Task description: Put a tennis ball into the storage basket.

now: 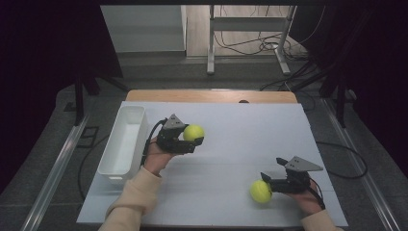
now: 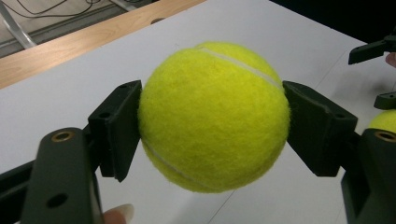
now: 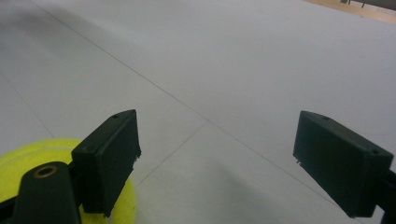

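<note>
Between your left gripper's (image 1: 191,142) black jaws the fuzzy yellow tennis ball (image 2: 212,116) is pinched, so carry it level to the long white plastic bin (image 1: 111,166) behind the gripper, while your right gripper (image 3: 212,163) stands spread beside the second yellow ball (image 1: 260,191).

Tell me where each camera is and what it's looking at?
High view: above the table, looking down; both hands show, left gripper, right gripper.
Left gripper view: rides that gripper, its fingers squeezing a tennis ball.
Right gripper view: its open fingers beside a second ball.
Shared: both balls, white table.
</note>
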{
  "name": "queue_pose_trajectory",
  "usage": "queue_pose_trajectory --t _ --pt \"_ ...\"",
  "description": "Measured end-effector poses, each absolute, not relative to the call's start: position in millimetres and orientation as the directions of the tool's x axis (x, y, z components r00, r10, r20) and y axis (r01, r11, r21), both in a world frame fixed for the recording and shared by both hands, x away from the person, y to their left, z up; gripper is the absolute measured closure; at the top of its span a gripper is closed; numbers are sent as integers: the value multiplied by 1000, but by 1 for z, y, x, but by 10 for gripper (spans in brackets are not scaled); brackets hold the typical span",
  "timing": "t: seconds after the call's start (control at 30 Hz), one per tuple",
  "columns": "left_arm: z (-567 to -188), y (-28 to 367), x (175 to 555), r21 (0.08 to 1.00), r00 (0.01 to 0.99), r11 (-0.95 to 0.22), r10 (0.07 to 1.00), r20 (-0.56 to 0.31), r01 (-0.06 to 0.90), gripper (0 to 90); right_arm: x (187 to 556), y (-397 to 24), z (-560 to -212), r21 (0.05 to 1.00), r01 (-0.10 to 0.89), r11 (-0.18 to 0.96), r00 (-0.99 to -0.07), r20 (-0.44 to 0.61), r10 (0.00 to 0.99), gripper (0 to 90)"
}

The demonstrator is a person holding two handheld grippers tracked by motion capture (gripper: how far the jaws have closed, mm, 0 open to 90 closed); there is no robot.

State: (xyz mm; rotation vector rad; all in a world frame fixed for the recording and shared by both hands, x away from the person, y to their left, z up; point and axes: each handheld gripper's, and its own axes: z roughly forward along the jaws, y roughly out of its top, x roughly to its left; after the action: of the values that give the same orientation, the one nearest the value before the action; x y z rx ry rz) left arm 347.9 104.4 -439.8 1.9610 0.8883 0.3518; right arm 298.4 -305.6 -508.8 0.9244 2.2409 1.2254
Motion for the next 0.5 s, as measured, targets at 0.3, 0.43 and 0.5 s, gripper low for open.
queue_pose_trajectory --t 0.3,0.43,0.5 --pt "-436 108 347 848 694 -299 712 -107 438 256 298 -306 -509 851 352 389 -690 -45 722 150" --pt "-435 113 346 851 690 -293 716 -107 436 255 298 -306 -509 851 352 389 -690 -45 722 149" --pt "-434 114 346 851 687 -291 719 -108 438 256 298 -306 -509 850 352 392 -689 -48 723 150"
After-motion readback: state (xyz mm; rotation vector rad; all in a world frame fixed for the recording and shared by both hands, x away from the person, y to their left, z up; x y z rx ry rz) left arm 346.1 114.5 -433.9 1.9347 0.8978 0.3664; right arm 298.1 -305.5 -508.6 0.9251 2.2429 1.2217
